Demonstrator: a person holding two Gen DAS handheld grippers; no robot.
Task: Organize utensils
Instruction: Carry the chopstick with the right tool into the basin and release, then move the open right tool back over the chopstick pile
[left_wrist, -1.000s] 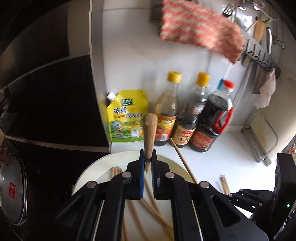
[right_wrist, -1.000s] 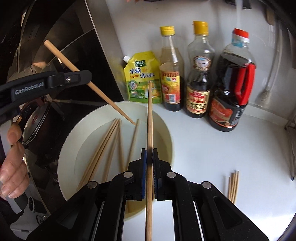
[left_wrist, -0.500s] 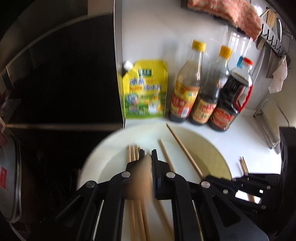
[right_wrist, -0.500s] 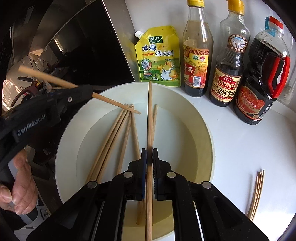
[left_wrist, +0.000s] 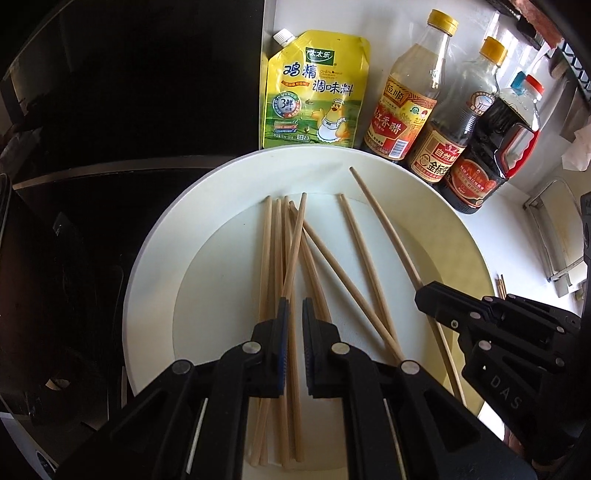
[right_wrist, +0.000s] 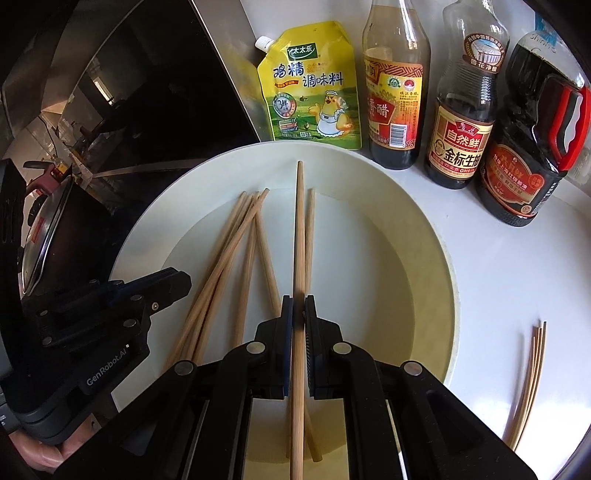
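Observation:
A large white plate (left_wrist: 155, 280) holds several wooden chopsticks (left_wrist: 273, 254); it also shows in the right wrist view (right_wrist: 436, 258). My left gripper (left_wrist: 293, 308) hovers low over the plate with its jaws slightly apart around one chopstick (left_wrist: 293, 254) that rests among the pile. My right gripper (right_wrist: 298, 306) is shut on a single chopstick (right_wrist: 300, 229), held pointing away over the plate. That held chopstick (left_wrist: 384, 229) and the right gripper's fingers (left_wrist: 439, 301) also show in the left wrist view. The left gripper's fingers (right_wrist: 162, 288) appear at the plate's left edge in the right wrist view.
A yellow seasoning pouch (left_wrist: 314, 88) and three sauce bottles (left_wrist: 410, 96) stand behind the plate against the wall. A dark stove top (left_wrist: 92, 147) lies to the left. A few thin sticks (right_wrist: 532, 369) lie on the white counter to the right.
My left gripper has lowered its chopstick into the plate and its jaws have parted. My right gripper has moved forward and down over the plate, still holding its chopstick.

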